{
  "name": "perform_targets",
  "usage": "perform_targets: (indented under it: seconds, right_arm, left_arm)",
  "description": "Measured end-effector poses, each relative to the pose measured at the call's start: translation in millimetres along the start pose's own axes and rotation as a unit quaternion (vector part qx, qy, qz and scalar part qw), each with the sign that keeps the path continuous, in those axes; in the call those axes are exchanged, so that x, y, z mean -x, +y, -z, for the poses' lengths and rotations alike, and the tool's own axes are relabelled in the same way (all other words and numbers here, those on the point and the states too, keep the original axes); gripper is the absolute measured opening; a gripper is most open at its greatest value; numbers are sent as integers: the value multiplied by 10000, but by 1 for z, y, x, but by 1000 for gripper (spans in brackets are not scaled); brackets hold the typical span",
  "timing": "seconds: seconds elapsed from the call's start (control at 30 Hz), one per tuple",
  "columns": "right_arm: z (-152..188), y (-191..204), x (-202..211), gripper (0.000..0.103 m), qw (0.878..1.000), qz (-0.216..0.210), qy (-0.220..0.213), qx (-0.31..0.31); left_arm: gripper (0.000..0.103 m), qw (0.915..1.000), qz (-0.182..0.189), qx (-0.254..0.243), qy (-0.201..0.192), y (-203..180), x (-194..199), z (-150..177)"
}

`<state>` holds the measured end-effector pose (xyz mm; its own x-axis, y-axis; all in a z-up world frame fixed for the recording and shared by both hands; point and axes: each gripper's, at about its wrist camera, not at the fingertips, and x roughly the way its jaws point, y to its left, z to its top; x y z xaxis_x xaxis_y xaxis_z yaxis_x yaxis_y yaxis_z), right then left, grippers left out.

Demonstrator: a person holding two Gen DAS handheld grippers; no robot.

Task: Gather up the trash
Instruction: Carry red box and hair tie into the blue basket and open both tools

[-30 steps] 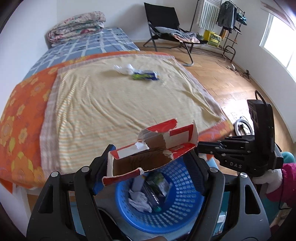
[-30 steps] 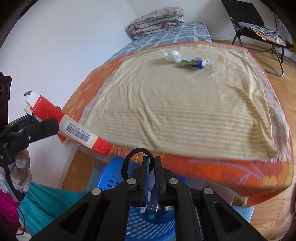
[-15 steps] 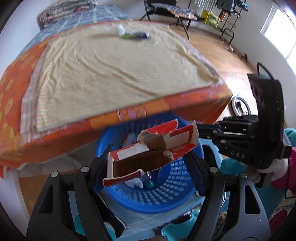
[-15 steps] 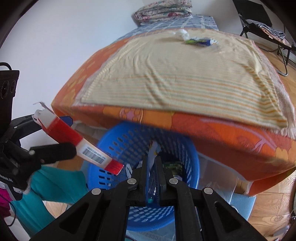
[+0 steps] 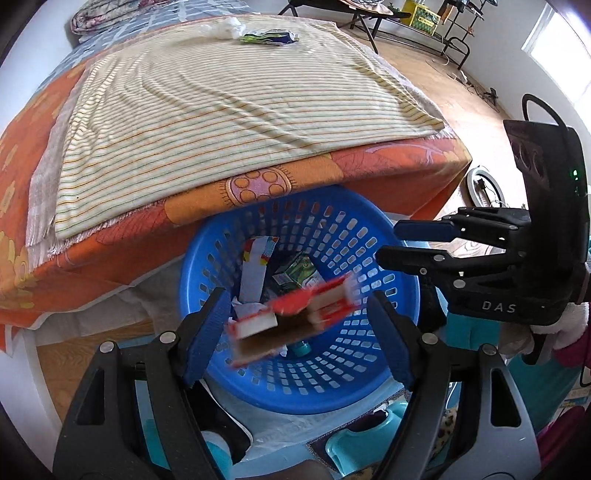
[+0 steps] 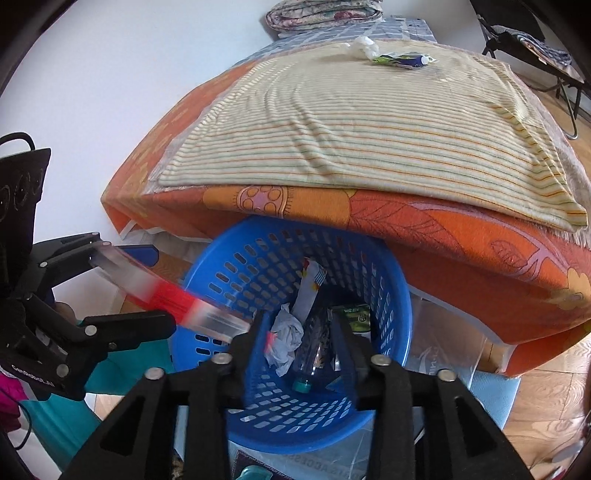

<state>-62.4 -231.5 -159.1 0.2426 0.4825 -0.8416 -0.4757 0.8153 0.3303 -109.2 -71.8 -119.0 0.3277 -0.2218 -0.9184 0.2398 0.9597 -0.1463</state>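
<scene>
Both tongs hang over a blue basket (image 5: 354, 373) set on the floor against the foot of a bed (image 6: 461, 240) — the landmark for everything here. The left tongs (image 5: 297, 332) stand wide, their blue pads clear of a torn red-and-white carton (image 5: 291, 319) that shows blurred between them, just above the basket's mouth; from the right wrist view the same carton (image 6: 166, 291) streaks red and white across the basket's left rim, beside the left tongs (image 6: 147, 284). No pad presses on it.

The right tongs (image 6: 299, 332) are opening above the basket's middle. A clear plastic bottle (image 6: 312, 354) with a teal cap lies in the basket in line with the gap between their fingers, but nothing is gripped. From the left wrist view the right tongs (image 5: 391, 242) reach over the basket's right rim, jaws apart.

Inside the basket, besides the bottle: a crumpled tissue (image 6: 286, 334), a green packet (image 6: 351, 314) and a white wrapper (image 6: 310, 291) leaning on the far wall.

Well beyond the basket, on the bed's striped sheet (image 5: 221, 99) near its far end, a white paper wad (image 5: 229, 27) and a green-and-blue wrapper (image 5: 269, 37) lie side by side — uncollected.
</scene>
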Motion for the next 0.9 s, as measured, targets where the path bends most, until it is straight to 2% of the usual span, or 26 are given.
perform_targets:
  seconds: [0.37,0.43,0.57,0.7,0.9]
  right_arm:
    - [-1,1,1,44,10000,-3,-1,-19]
    - [-1,1,1,49,10000,15,-3,-17]
    - [-3,1,2,53,10000,43,-39,-27]
    - [-5,-1,6,67,9999,96,-118,-56]
    - [-11,-3,13,80,9994,217,-257,-128]
  left_arm:
    - [79,10000,35,89,9,4,-1,-3]
    - [79,10000,24,89,-5,4,-1,-4]
    - [79,10000,-17,44,-50,4,1,-5]
    - [79,9999,-44,43,-87,4,3,-6]
    - [79,9998,-122,15,-151,5,4,-11]
